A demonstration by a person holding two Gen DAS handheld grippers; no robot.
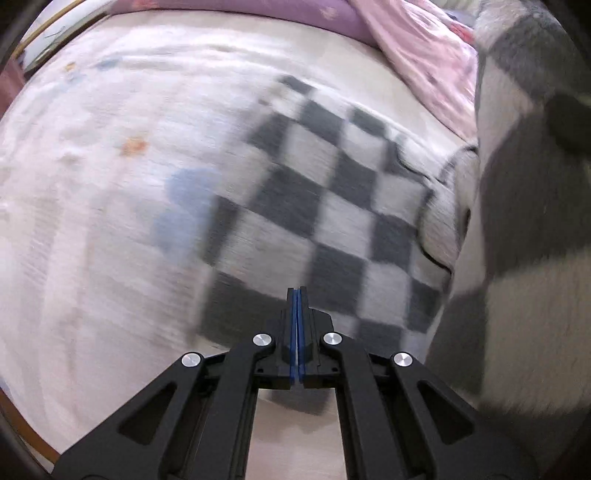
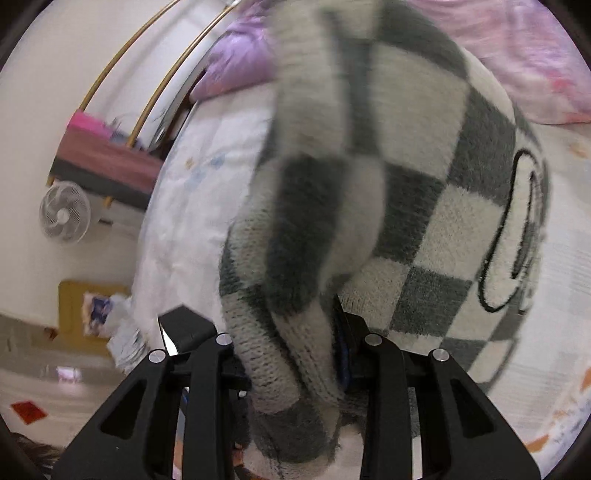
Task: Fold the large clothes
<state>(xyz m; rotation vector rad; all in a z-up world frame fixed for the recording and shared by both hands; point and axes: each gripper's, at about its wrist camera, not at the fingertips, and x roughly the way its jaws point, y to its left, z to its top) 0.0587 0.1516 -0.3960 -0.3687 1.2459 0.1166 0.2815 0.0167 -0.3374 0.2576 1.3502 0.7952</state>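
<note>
A grey-and-white checkered fuzzy sweater (image 1: 325,206) lies on the pale bed sheet (image 1: 92,184), blurred by motion. My left gripper (image 1: 297,295) hangs above its near edge, its blue pads pressed together with nothing between them. At the right of the left wrist view a lifted part of the sweater (image 1: 528,221) rises up. In the right wrist view my right gripper (image 2: 291,354) is shut on a thick bunched fold of the sweater (image 2: 424,184), ribbed hem included, which drapes away over the bed and hides both fingertips.
Purple pillows (image 1: 295,14) and a pink quilt (image 1: 424,48) lie at the bed's far side. In the right wrist view, left of the bed, stand a white fan (image 2: 64,218), a low bench (image 2: 107,162) and a yellow box (image 2: 88,306) on the floor.
</note>
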